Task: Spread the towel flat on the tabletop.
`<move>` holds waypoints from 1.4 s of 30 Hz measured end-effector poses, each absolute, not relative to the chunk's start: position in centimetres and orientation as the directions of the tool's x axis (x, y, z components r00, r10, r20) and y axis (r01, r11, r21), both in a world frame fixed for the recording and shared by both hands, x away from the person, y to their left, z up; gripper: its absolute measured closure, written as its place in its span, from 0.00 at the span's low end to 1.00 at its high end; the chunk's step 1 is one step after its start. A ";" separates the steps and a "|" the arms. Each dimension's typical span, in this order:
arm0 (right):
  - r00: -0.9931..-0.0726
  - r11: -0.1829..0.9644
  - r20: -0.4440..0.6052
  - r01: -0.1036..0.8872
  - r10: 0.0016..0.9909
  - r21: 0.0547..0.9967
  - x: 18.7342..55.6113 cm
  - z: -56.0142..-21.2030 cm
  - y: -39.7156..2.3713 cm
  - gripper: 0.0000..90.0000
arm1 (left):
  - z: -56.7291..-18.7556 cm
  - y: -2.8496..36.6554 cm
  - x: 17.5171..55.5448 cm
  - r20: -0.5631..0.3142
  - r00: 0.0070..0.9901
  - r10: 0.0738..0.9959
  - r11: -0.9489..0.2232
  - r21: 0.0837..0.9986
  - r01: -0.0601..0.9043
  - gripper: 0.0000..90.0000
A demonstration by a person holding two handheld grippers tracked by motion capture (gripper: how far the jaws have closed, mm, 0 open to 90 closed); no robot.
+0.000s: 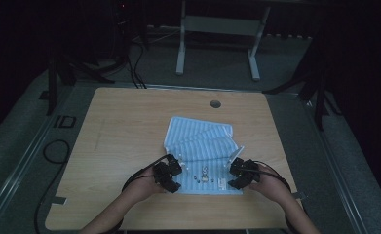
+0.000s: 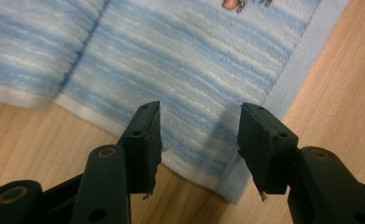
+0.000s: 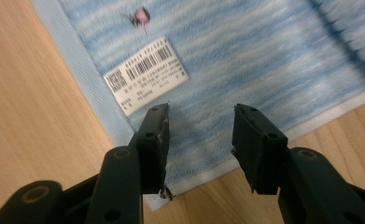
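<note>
A: Nearest the person, what were the tools doing?

B: Both were spread open with nothing between the jaws. The left gripper [image 1: 167, 174] sat at the towel's [image 1: 202, 151] near left corner, the right gripper [image 1: 241, 174] at its near right corner. In the left gripper view the left gripper [image 2: 200, 140] had the towel [image 2: 189, 60] corner lying between and just past its jaws, flat on the table [image 2: 26, 135]. In the right gripper view the right gripper [image 3: 200, 140] straddled the hem the same way, with a white barcode label [image 3: 145, 74] just beyond the jaw tips.

A: And the towel itself?

B: Blue-striped, near the middle of the table [image 1: 129, 126] and toward the person's side. Its near part lay flat; farther off it was bunched and folded over on itself, with the far edge lying toward the small hole [image 1: 215, 104] in the tabletop.

A: So which step was that?

B: I'd judge it the approach to grasp the two near corners, before any lift. Nothing was pinched yet.

A: What did the next move need?

B: Probably lowering each gripper so one jaw slid under the hem, then closing on both corners together. The cloth lay tight against the wood, so a jaw could skate over it, or push the corner away.
</note>
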State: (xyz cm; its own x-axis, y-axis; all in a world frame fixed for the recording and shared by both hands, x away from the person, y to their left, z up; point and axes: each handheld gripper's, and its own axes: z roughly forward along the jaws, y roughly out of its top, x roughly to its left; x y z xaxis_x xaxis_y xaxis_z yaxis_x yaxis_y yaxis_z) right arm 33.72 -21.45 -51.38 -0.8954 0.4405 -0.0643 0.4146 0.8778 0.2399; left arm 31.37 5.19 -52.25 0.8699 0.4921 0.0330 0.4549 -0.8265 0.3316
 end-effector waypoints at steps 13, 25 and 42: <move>-0.897 0.887 -0.024 0.433 0.442 0.162 38.8 -51.6 -20.7 0.90 | -52.2 5.0 36.5 -0.010 0.846 0.533 -0.798 0.326 0.507 0.86; -0.934 0.934 -0.085 0.335 0.346 0.124 36.6 -49.8 -20.0 0.97 | -49.2 5.9 34.0 -0.013 0.854 0.519 -0.787 0.382 0.485 0.96; -0.991 0.970 0.006 0.131 0.133 0.203 22.4 -46.3 -21.1 0.88 | -48.1 6.9 22.0 -0.192 0.940 0.282 -0.864 0.375 0.336 0.80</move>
